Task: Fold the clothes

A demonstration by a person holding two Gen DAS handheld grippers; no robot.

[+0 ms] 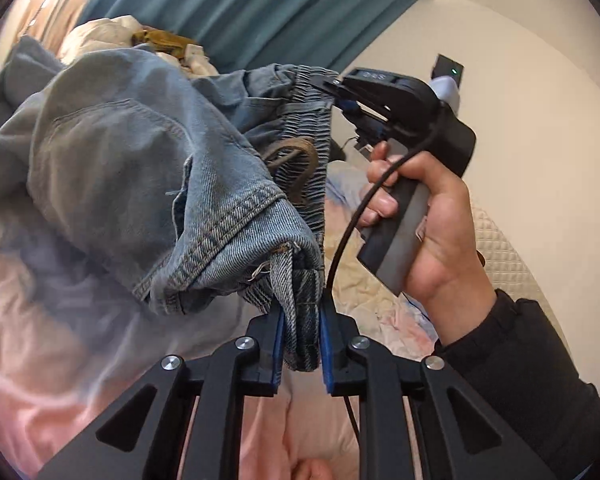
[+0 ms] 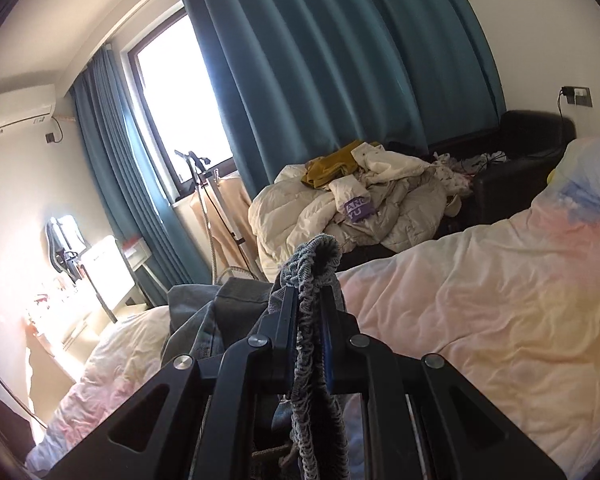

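A pair of light blue denim jeans (image 1: 112,168) hangs in the air above the bed, held between both grippers. My left gripper (image 1: 300,320) is shut on a folded denim hem. My right gripper (image 1: 336,92) shows in the left wrist view at upper right, shut on the elastic waistband (image 1: 308,120). In the right wrist view my right gripper (image 2: 308,300) is shut on the gathered waistband (image 2: 314,256), and the rest of the jeans (image 2: 204,312) droops to its left.
The bed has a pastel pink and yellow cover (image 2: 500,300). A pile of cream bedding and clothes (image 2: 340,200) lies behind it by a black sofa (image 2: 532,136). Teal curtains (image 2: 340,60) and a window (image 2: 180,92) stand at the back. A garment steamer stand (image 2: 204,200) is on the left.
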